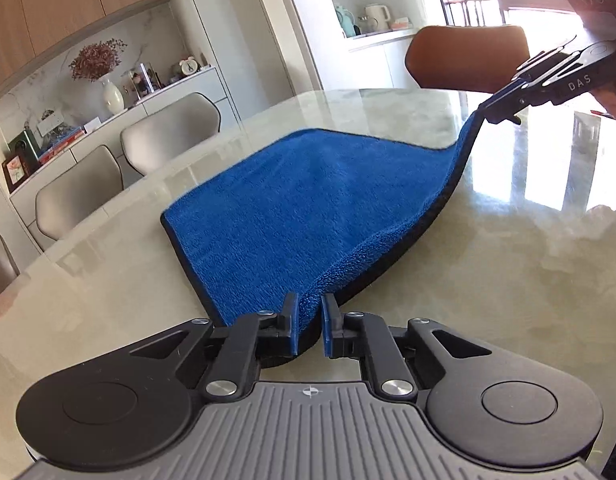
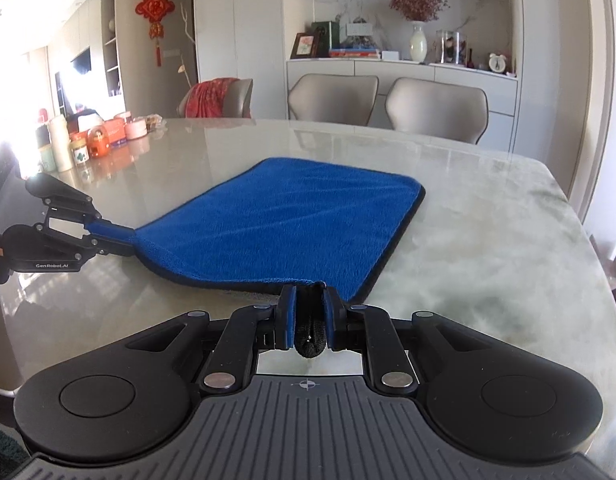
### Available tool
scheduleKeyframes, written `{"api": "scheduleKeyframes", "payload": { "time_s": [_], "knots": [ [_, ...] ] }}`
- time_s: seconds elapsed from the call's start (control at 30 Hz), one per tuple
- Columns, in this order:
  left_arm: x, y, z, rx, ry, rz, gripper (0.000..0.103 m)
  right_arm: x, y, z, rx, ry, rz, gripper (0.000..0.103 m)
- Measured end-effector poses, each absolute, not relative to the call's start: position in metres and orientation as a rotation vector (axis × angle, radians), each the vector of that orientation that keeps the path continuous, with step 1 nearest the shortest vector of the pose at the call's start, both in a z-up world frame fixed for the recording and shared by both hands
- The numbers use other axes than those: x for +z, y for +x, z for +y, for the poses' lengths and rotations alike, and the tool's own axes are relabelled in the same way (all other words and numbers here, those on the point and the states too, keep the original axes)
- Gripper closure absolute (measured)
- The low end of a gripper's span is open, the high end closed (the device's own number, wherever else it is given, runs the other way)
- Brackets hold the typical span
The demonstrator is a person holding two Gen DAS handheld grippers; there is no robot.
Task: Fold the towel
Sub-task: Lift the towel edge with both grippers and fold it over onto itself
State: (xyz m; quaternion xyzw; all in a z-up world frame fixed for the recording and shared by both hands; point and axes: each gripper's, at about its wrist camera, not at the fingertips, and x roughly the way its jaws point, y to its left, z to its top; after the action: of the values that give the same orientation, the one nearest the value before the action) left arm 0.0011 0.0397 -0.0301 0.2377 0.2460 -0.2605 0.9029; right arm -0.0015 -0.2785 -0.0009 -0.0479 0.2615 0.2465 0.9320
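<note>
Left gripper (image 1: 310,322): we've got it clamped on the near corner of the towel (image 1: 308,208), blue cloth bunched right between its jaws.
Towel: from our left jaws it runs forward and to the right, most of it flat on the worktop (image 1: 508,260), only the gripped edge riding up off the marble.
Towel edge between the jaws: it hangs in a shallow curve from one grip to the other, dark hem showing underneath.
Right gripper (image 2: 307,312): pinched shut on the other near corner, the black hem rolled up between the pads; in the left wrist view it sits up at the far right, cloth trailing down from it.
Far edge: well ahead of both jaws, flat, corners square on the worktop.
Step in hand: we'd say the grasp is made and the lift is just beginning, fold not yet laid.
Next move: we reckon both corners go up and forward together, kept level and equally taut, to land on the far edge without dragging the resting half.
</note>
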Motion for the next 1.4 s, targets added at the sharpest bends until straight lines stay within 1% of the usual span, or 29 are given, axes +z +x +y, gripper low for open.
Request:
{"api": "scheduleKeyframes", "payload": {
  "time_s": [0.3, 0.6, 0.97, 1.4],
  "knots": [
    [-0.009, 0.039, 0.037, -0.509, 0.476, 0.480, 0.093, 0.020, 0.031, -0.280, 0.471, -0.066, 0.466, 0.088],
    [0.008, 0.121, 0.035, -0.477, 0.434, 0.501, 0.093, 0.027, 0.100, -0.284, 0.415, -0.021, 0.471, 0.089],
    [-0.003, 0.217, 0.026, -0.425, 0.426, 0.536, 0.093, 0.015, 0.207, -0.281, 0.356, -0.011, 0.534, 0.089],
    [-0.026, 0.296, 0.020, -0.376, 0.392, 0.606, 0.093, -0.014, 0.291, -0.271, 0.303, -0.036, 0.597, 0.089]
  ]
}}
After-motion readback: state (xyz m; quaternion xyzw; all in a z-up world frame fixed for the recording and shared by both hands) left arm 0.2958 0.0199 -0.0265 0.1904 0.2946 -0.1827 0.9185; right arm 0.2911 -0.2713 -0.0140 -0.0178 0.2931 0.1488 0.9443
